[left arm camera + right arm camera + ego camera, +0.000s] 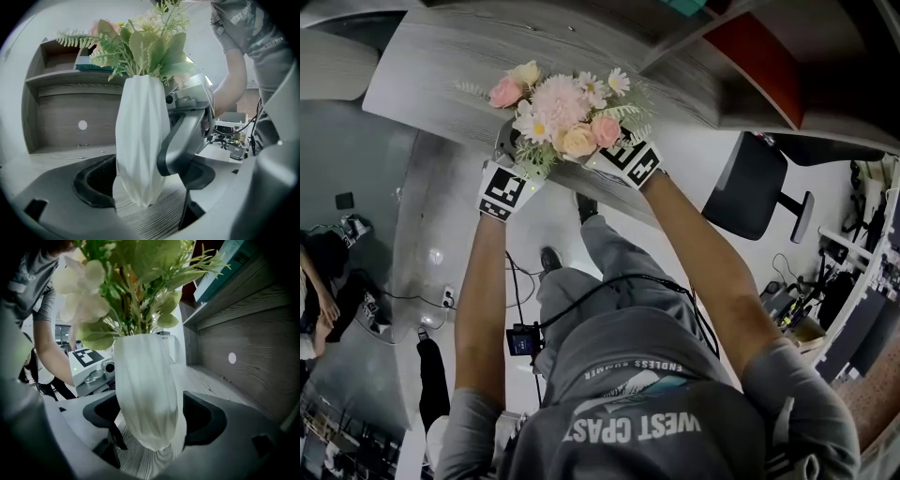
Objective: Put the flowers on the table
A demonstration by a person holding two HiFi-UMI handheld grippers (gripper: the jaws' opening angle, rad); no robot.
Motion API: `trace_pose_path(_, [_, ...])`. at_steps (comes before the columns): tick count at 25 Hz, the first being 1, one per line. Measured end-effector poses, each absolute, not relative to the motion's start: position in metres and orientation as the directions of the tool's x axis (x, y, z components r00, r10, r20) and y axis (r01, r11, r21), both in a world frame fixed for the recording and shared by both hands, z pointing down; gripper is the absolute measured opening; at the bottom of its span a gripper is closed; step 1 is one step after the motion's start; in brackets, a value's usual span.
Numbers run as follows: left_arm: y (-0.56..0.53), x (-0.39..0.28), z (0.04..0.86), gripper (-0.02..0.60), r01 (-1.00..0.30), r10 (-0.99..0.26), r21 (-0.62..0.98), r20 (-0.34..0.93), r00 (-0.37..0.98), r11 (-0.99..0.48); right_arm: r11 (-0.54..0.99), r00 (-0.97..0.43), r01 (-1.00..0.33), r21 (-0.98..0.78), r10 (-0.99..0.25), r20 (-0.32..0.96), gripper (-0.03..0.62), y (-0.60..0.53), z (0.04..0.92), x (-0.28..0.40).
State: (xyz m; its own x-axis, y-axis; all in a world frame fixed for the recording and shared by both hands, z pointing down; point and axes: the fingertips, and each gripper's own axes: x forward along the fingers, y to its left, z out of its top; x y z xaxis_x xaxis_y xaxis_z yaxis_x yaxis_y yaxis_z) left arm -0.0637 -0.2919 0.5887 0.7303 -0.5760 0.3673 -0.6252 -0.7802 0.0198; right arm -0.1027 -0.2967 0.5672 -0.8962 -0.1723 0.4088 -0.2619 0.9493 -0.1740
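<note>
Where the grey wood-grain table (441, 56) meets its near edge, the flowers (567, 108) are found: a bunch of pink, peach and white blooms with green fern and leaves, set upright in a white twisted vase (140, 140). The base of the vase is seen resting on the tabletop.

The vase is flanked from opposite sides by both tools. In the left gripper view the left gripper (147, 180) is shown with its jaws spread as wide as they go; the vase stands between the dark pads, but it is not squeezed by them. The same is shown of the right gripper (152, 416) in its own view: jaws fully apart, vase between them, nothing gripped. One grey finger of the right gripper (183, 140) is seen just beside the vase in the left gripper view.

The marker cubes (504, 190) are visible from the head view below the blooms, with bare forearms leading back to a grey shirt (637, 412). Behind the vase a wooden shelf unit (61, 112) is seen, and a dark office chair (750, 192) is placed off to the right on the floor.
</note>
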Motion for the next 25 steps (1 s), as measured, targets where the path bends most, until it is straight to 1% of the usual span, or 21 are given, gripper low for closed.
trace_pose_path(15, [-0.281,-0.074,0.585,0.407,-0.652,-0.603,0.006,0.371,0.706,-0.758,0.936,-0.879,-0.321,-0.146,-0.237,0.413,0.399,-0.293,0.566,-0.083])
trace_pose_path(20, [-0.275,-0.090,0.579,0.407,-0.687,-0.638,0.015,0.359,0.682,-0.726,0.936,-0.875,-0.329,-0.128,-0.250,0.415,0.399,-0.289,0.562,-0.079])
trace_pose_path(25, [-0.265,-0.106,0.570,0.405,-0.732,-0.684,0.015,0.343,0.644,-0.681,0.913,-0.849,-0.391,-0.120,-0.307,0.430,0.399,-0.286,0.561,-0.066])
